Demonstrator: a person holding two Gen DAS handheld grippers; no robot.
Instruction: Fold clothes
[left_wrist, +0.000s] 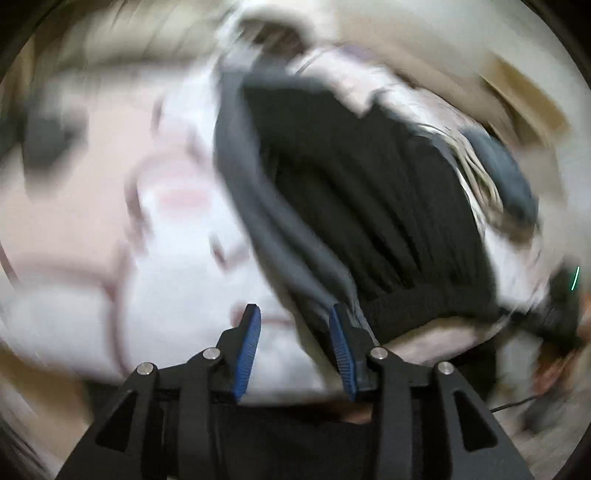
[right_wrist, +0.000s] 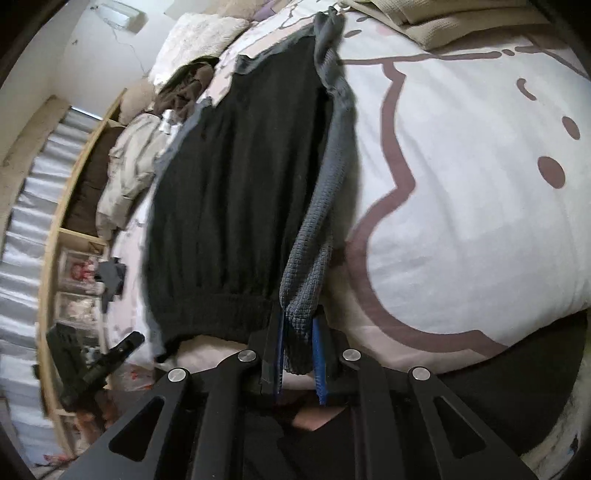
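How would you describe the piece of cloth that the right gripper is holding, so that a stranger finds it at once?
Start from the big white bed cover with the brown cartoon outline. On it lies a black knitted sweater; along its right edge runs a long grey sleeve. Its end sits between the blue pads of the right gripper. Its waffle texture and grey colour set it apart from the black body.

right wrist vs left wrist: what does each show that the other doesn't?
Only the right wrist: the right gripper shut on the grey sleeve, plus the wooden shelving and piled clothes beyond the bed.
Only the left wrist: the left gripper open, nothing between its fingers, the frame heavily motion-blurred.
Both: the black sweater with its grey sleeve, lying on the white and pink bedcover.
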